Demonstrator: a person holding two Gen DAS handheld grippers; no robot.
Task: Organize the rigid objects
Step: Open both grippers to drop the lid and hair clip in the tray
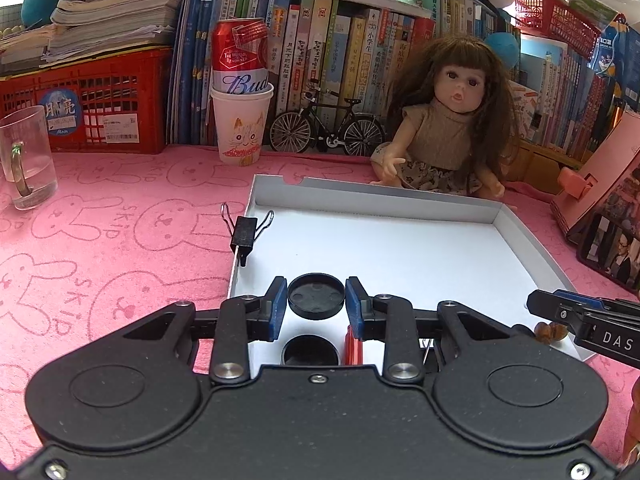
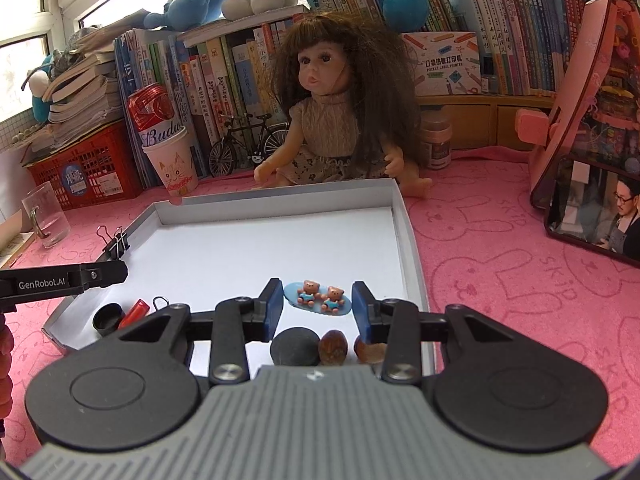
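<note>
Grippers holding small items over the white tray (image 1: pixel 520 236).
Left gripper (image 1: pixel 316 304) is clamping a black round lid (image 1: pixel 316 296); right gripper (image 2: pixel 318 304) is pinching a blue bear hair clip (image 2: pixel 318 298) above tray floor.

Worktop (image 1: pixel 120 216) covered in pink bunny-print cloth. Directly on it: shallow white box lid (image 1: pixel 400 200) at centre, seated doll (image 1: pixel 448 128) behind it, paper cup (image 1: pixel 240 128) holding beer can, glass mug (image 1: pixel 28 160) far left, red crate (image 1: pixel 88 100), model bicycle (image 1: pixel 328 124), books along back.
</note>
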